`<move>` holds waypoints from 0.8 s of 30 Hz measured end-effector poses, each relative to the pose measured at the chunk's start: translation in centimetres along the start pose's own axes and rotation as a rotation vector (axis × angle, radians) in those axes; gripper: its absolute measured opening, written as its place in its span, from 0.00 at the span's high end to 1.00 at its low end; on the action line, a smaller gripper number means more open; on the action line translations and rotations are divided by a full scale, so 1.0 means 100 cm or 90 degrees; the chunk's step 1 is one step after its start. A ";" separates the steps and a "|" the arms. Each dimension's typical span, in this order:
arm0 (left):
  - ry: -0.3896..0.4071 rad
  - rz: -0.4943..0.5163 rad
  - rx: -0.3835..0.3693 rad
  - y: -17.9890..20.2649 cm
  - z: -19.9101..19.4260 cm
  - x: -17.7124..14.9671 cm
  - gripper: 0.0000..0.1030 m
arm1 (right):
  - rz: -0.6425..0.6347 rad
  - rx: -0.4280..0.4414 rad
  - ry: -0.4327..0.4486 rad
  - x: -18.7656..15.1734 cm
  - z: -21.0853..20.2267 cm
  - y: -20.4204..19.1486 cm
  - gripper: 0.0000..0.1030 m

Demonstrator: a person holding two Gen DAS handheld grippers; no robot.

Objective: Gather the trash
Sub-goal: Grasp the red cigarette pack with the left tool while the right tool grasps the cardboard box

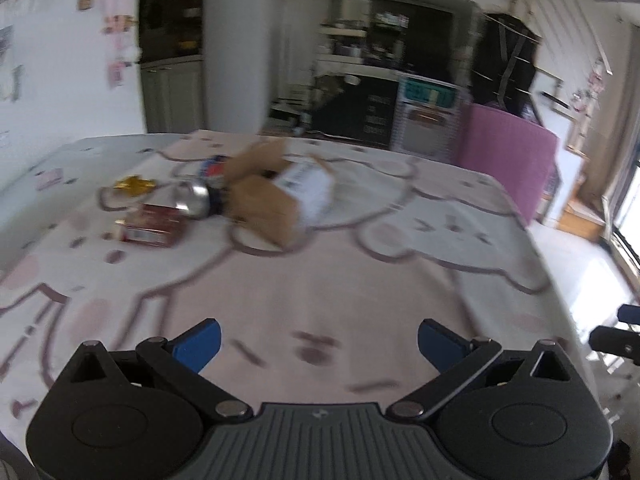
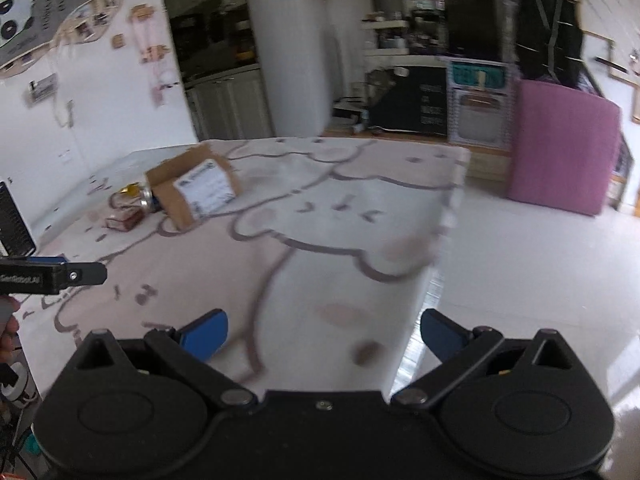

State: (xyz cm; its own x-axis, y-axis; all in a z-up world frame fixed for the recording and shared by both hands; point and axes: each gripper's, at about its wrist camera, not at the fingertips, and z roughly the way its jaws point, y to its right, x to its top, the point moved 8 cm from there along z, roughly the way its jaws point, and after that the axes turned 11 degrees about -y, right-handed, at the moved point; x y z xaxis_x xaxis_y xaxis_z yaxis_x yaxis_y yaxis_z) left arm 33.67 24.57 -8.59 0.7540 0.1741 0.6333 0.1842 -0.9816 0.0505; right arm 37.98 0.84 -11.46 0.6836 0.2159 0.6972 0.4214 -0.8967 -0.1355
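Trash lies grouped at the far left of a table covered with a pink cartoon-print cloth [image 1: 320, 280]. An opened cardboard box [image 1: 276, 196] with a white shipping label lies on its side. Beside it rests a tipped metal can [image 1: 200, 196], with a small red box [image 1: 152, 226] in front and a gold wrapper [image 1: 134, 185] behind. The right wrist view shows the same cardboard box [image 2: 192, 188], can [image 2: 147, 199], red box [image 2: 126, 218] and gold wrapper [image 2: 130, 191]. My left gripper [image 1: 319, 342] is open over bare cloth, well short of the trash. My right gripper [image 2: 324, 332] is open at the table's right edge. Both hold nothing.
A pink panel [image 2: 564, 148] stands on the white floor [image 2: 540, 280] to the right of the table. Shelves and cabinets [image 2: 420, 80] fill the background. The other gripper's body [image 2: 48, 276] shows at the left of the right wrist view, with a hand [image 2: 8, 336] below it.
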 end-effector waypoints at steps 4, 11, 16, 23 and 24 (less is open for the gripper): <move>0.017 -0.032 0.027 -0.046 0.013 0.014 0.00 | -0.026 0.022 0.008 0.021 0.028 -0.036 0.00; 0.014 -0.082 0.085 -0.111 0.053 0.037 0.00 | -0.068 0.062 0.002 0.057 0.082 -0.093 0.00; 0.017 -0.086 0.099 -0.140 0.086 0.057 0.00 | -0.087 0.082 -0.024 0.076 0.126 -0.121 0.00; -0.039 -0.089 0.125 -0.177 0.130 0.075 0.00 | -0.066 0.094 -0.071 0.102 0.186 -0.140 0.00; -0.040 -0.100 0.121 -0.181 0.134 0.077 0.00 | -0.065 0.095 -0.074 0.105 0.192 -0.143 0.00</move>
State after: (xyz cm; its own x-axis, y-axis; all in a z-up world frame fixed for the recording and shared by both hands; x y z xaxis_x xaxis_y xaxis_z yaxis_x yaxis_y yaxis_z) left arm 44.54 44.70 -14.96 0.7434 0.3336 0.5797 0.4130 -0.9107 -0.0056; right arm 50.59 23.30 -15.72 0.6935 0.3531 0.6280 0.5696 -0.8024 -0.1778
